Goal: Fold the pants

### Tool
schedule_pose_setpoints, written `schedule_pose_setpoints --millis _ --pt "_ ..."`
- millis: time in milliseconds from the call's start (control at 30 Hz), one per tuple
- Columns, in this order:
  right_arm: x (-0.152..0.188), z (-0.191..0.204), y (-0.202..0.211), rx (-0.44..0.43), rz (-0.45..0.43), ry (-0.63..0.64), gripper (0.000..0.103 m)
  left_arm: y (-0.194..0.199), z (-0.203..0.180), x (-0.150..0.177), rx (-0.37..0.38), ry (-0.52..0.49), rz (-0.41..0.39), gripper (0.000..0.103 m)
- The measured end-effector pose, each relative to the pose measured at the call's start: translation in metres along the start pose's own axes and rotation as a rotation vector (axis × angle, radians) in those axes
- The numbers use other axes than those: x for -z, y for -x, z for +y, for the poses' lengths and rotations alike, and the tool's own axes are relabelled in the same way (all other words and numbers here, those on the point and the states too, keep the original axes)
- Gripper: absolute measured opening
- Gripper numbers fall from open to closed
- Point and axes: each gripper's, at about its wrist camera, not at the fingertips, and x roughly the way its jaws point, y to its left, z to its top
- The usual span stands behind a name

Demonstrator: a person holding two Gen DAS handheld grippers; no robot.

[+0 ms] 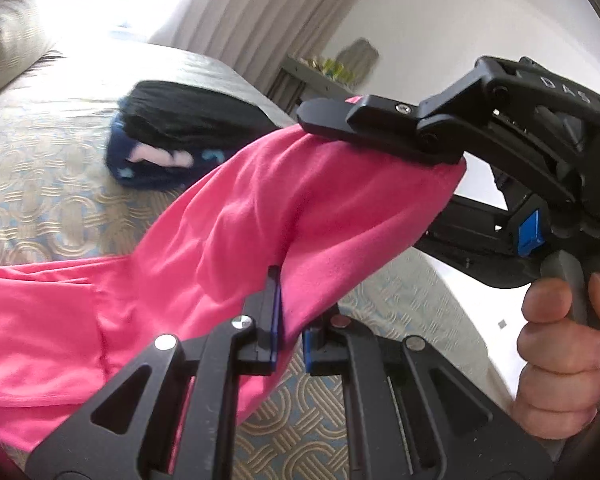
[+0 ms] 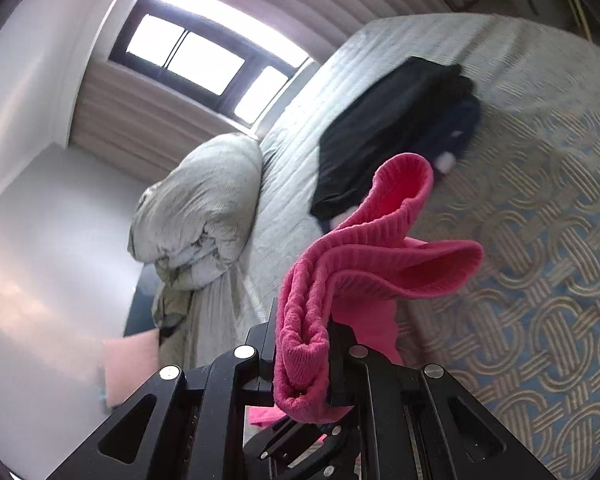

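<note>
The pink pants [image 1: 260, 216] hang lifted above the patterned bed, stretched between both grippers. In the left wrist view my left gripper [image 1: 291, 320] is shut on a fold of the pink cloth near its edge. The right gripper [image 1: 384, 136] reaches in from the right, held by a hand [image 1: 560, 352], and clamps the upper corner of the same cloth. In the right wrist view my right gripper [image 2: 302, 344] is shut on the bunched ribbed waistband of the pink pants [image 2: 364, 248], which curls up over the fingers. The rest of the pants trails down to the left onto the bed.
A stack of folded dark clothes [image 1: 168, 140] lies on the bedspread [image 1: 40, 184], seen as a dark pile [image 2: 388, 136] in the right wrist view. A rumpled grey duvet [image 2: 196, 220] sits by the wall under a window [image 2: 204, 56]. A pillow [image 1: 12, 28] lies at far left.
</note>
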Motion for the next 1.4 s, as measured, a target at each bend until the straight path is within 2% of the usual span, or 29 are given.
schedule_pose_setpoints --millis 100,267,467,533,600,700,833,900,1000,1100,1167,1200,1233,1267,1400 --pt "0.006 0.030 -0.017 -0.004 0.034 0.052 0.013 0.028 0.019 0.000 -0.008 0.036 -0.058 0.010" --pt "0.032 0.085 -0.071 -0.019 0.139 0.142 0.014 0.076 0.072 0.008 -0.032 0.122 -0.133 0.010" --pt "0.094 0.138 -0.159 -0.011 0.295 0.253 0.014 0.126 0.144 0.036 -0.093 0.277 -0.215 0.010" --pt "0.117 0.148 -0.188 -0.003 0.350 0.279 0.014 0.140 0.178 0.049 -0.117 0.362 -0.241 0.010" --pt "0.140 0.157 -0.217 -0.009 0.393 0.285 0.014 0.150 0.203 0.060 -0.161 0.408 -0.243 0.010" --pt "0.171 0.162 -0.257 0.025 0.463 0.321 0.014 0.162 0.226 0.075 -0.179 0.445 -0.226 0.011" --pt "0.198 0.157 -0.292 0.062 0.535 0.309 0.017 0.164 0.247 0.094 -0.191 0.470 -0.213 0.011" --pt "0.209 0.152 -0.302 0.085 0.565 0.315 0.017 0.162 0.256 0.103 -0.191 0.496 -0.192 0.012" --pt "0.220 0.146 -0.316 0.125 0.604 0.305 0.018 0.156 0.261 0.112 -0.195 0.527 -0.163 0.024" --pt "0.226 0.139 -0.323 0.141 0.639 0.280 0.026 0.163 0.264 0.117 -0.185 0.557 -0.168 0.028" --pt "0.228 0.140 -0.322 0.124 0.665 0.262 0.038 0.172 0.264 0.119 -0.163 0.597 -0.172 0.041" --pt "0.228 0.143 -0.319 0.113 0.668 0.262 0.039 0.179 0.263 0.119 -0.151 0.616 -0.178 0.054" --pt "0.226 0.148 -0.314 0.097 0.658 0.271 0.039 0.186 0.259 0.117 -0.160 0.613 -0.188 0.062" --pt "0.222 0.155 -0.304 0.073 0.630 0.290 0.040 0.194 0.254 0.116 -0.183 0.598 -0.203 0.063" --pt "0.210 0.171 -0.260 -0.066 0.518 0.279 0.047 0.232 0.237 0.103 -0.322 0.488 -0.269 0.064"
